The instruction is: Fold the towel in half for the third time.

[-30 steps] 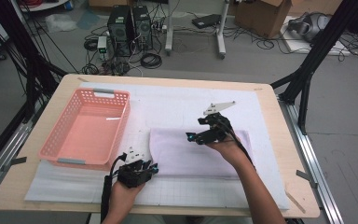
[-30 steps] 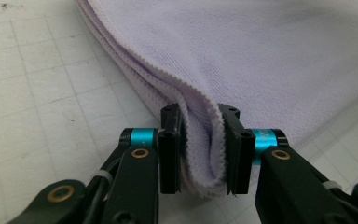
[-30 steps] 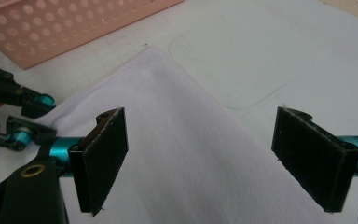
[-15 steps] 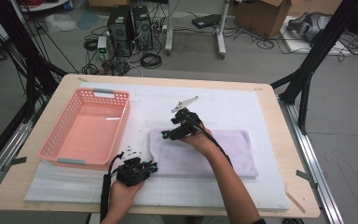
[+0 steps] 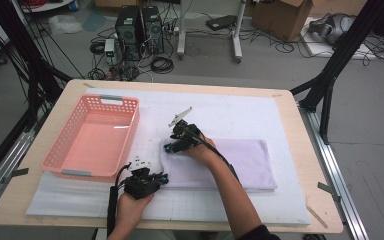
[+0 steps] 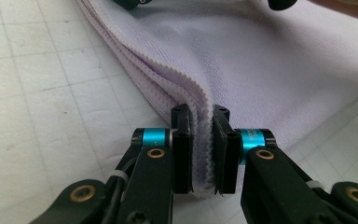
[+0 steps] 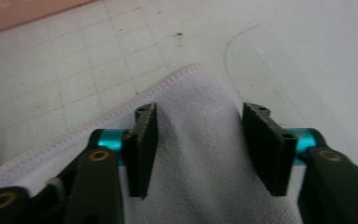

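Note:
A folded lavender towel (image 5: 230, 162) lies on the white gridded mat (image 5: 240, 117). My left gripper (image 5: 163, 178) is at the towel's near left corner. In the left gripper view its jaws have closed in and the gripper (image 6: 200, 114) is shut on the towel's (image 6: 270, 70) layered hem, which stands up between the pads. My right gripper (image 5: 169, 147) is lowered onto the far left corner. In the right gripper view the gripper (image 7: 205, 126) straddles the towel's (image 7: 196, 154) corner. Its jaws have just been closing, with a wide gap still between them and the cloth in it.
A pink plastic basket (image 5: 60, 159) stands on the mat's left side, close to my left hand. The wooden table's edge (image 5: 310, 145) runs along the right. Beyond the far edge, computers and cables lie on the floor.
My right gripper has moved left and down, from above the towel's far edge to its far left corner. The left hand has kept still on the near corner.

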`<action>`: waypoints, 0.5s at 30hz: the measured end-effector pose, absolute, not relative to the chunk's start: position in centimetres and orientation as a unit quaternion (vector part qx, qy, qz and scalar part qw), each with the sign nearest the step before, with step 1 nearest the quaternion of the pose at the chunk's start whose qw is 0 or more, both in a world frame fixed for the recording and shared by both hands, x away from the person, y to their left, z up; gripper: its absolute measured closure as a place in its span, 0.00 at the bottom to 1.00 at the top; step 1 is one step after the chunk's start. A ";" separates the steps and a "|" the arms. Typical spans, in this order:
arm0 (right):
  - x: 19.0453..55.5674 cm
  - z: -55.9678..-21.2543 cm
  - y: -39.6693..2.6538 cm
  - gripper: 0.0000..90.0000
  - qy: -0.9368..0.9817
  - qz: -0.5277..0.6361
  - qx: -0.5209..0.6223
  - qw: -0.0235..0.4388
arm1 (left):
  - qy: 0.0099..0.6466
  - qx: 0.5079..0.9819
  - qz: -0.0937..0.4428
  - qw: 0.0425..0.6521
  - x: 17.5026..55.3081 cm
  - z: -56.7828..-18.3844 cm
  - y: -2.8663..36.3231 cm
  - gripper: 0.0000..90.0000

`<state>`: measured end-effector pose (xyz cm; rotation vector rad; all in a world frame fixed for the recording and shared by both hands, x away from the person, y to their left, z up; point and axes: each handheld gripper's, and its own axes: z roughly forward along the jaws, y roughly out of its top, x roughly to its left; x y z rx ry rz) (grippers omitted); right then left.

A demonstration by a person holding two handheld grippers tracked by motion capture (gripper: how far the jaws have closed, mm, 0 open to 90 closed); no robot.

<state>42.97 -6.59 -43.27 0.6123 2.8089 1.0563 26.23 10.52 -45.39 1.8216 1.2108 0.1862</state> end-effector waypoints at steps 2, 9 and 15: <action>42.9 -42.9 -6.0 0.67 0.927 0.328 0.181 0.038 | 0.491 0.739 0.075 0.454 26.2 -45.3 10.6 0.90; 42.3 -41.9 -5.4 0.89 0.933 0.326 0.144 0.045 | 0.496 0.733 0.073 0.461 25.9 -44.4 11.2 0.91; 42.0 -40.3 -6.6 0.89 0.917 0.367 0.149 0.047 | 0.483 0.725 0.074 0.486 25.9 -42.9 11.0 0.91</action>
